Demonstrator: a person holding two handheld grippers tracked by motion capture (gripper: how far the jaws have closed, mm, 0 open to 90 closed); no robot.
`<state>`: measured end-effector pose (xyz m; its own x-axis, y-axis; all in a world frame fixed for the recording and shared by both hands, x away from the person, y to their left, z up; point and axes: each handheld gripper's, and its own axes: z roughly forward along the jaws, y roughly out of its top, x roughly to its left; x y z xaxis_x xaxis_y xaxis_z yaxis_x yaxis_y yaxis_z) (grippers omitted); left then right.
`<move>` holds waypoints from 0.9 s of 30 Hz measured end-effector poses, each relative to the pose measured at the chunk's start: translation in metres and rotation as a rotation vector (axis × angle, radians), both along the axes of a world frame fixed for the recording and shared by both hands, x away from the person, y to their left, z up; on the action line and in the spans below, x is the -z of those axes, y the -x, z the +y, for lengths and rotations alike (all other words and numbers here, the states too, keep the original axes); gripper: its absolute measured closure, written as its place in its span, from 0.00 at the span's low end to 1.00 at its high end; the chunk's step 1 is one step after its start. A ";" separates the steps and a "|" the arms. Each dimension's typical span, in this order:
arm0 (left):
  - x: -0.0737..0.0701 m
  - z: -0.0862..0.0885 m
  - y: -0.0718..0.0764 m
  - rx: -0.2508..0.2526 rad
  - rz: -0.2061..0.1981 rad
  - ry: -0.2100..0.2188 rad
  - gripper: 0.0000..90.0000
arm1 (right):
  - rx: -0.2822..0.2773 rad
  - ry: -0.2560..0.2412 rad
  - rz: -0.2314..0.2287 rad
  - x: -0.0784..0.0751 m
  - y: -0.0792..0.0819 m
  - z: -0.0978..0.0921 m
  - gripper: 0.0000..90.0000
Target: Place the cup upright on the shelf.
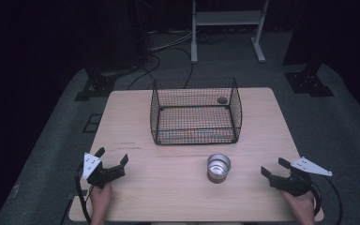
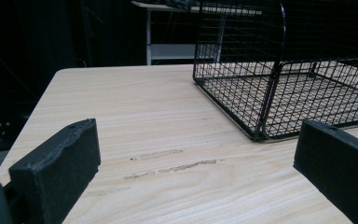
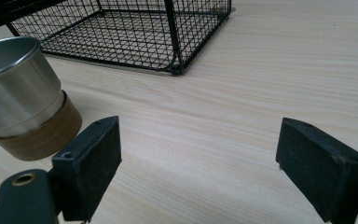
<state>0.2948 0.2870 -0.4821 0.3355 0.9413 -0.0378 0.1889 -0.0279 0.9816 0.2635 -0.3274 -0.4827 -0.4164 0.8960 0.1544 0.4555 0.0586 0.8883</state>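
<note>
The metal cup point(image 1: 218, 167) stands upright on the worktop point(image 1: 168, 187) just in front of the wire basket point(image 1: 195, 112), with the left tongs point(image 1: 112, 157) well to its left and the right tongs point(image 1: 274, 167) near its right, both spread wide and holding nothing.

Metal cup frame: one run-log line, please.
metal cup: upright, free, before wire basket | left gripper: open, empty | right gripper: open, empty, nearest cup

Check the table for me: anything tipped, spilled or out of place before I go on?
Nothing stands out. The metal cup stands upright between the wire basket and the table's near edge, with no spill around it. The left gripper and right gripper are open, holding nothing. A few faint scuff marks show on the wood.
</note>
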 end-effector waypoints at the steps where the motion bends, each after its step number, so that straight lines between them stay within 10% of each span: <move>1: 0.000 0.000 0.000 0.000 0.000 0.000 0.00 | 0.000 -0.001 -0.001 0.000 0.000 0.000 0.15; 27: 0.000 -0.001 0.001 0.006 -0.002 -0.008 0.00 | -0.125 0.059 -0.047 -0.030 0.004 0.027 0.15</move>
<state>0.2940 0.2861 -0.4821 0.3415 0.9394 -0.0300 0.1869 -0.0366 0.9817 0.2600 -0.3008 -0.4523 -0.5305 0.8438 0.0808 0.3996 0.1649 0.9017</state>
